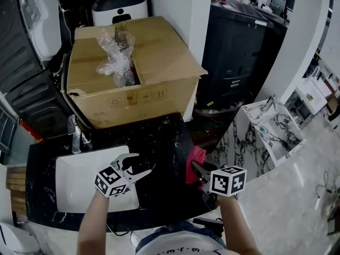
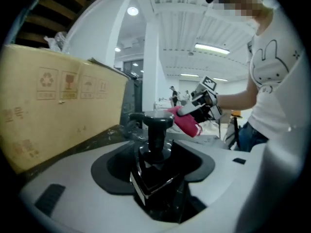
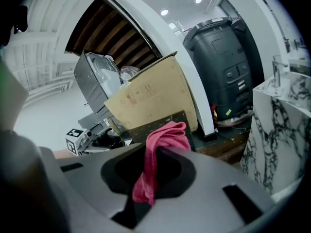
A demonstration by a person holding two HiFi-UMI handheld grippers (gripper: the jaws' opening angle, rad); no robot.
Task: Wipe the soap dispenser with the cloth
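Left gripper view: the left gripper has its jaws partway apart and clamped on the square black body of the soap dispenser. The bottle stands roughly upright in the grip, long axis top to bottom. Its pump head is uppermost, with the spout toward the cardboard box.

Right gripper view: the right gripper is closed on the pink cloth. One fold bunches above the jaws and a tail hangs below.

Key relation: as the left gripper looks, the cloth lies beyond the pump head and a little to its right, near but apart. No contact seen. Head view agrees: the right gripper sits to the right of the left gripper over the dark counter, with bare counter between them and the cloth leading toward the bottle. The bottle itself is hard to pick out there, black on black.

Judgement: wiping not begun. The right hand carries the cloth, so it should close the gap, moving leftward to the bottle. It would likely meet the pump head and right-hand face first. The left only needs to hold steady; strokes along the long axis look easiest.
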